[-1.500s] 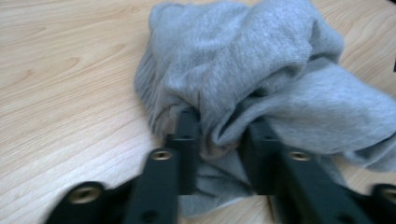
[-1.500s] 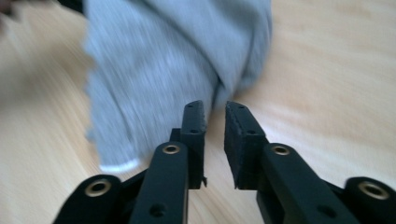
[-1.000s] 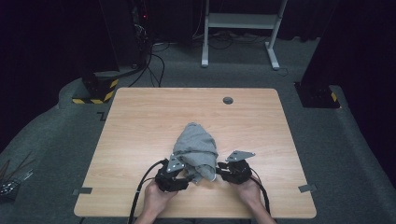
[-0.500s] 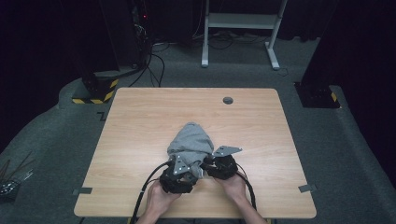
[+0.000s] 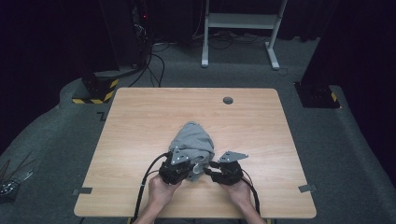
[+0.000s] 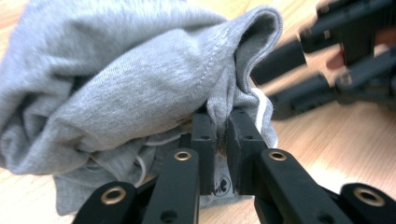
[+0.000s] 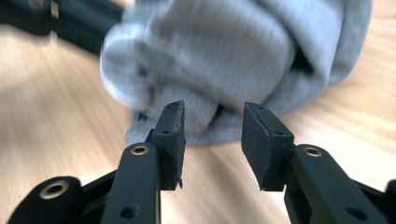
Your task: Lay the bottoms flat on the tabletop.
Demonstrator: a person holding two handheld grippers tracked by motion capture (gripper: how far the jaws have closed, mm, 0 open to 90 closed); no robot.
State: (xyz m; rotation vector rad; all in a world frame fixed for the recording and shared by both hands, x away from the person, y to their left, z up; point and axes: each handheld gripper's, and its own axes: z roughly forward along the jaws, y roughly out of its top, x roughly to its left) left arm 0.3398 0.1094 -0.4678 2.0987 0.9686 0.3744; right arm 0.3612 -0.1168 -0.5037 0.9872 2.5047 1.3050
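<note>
The grey sweatshirt (image 5: 191,144) lies crumpled in a loose heap on the desk (image 5: 140,121), on the person's side of the round cable hole (image 5: 228,100) and well apart from it. Nothing about it is laid flat or folded yet, so the work looks to be at its start: one edge has been caught, and spreading or straightening the garment is all still to do.

The left tool (image 6: 222,135) has just been closing, and its jaws now pinch a fold of the sweatshirt's near edge between the pads, right by a stitched hem. The right tool (image 7: 212,126) has just been opening; its jaws stand apart with only air between them, aimed at the near side of the sweatshirt and just short of it, over bare wood. In the high view the two tools sit close together at the garment's near edge, the left tool (image 5: 180,165) touching cloth and the right tool (image 5: 224,170) just beside it.

The sweatshirt is a soft heathered grey knit, bunched into thick rolls and deep creases. A white drawcord (image 6: 262,105) loops out beside the pinched fold, and a small dark printed mark (image 6: 222,183) shows on the fabric below the left tool's pads. A likely next step is for the right tool to take a second hold on the edge.
</note>
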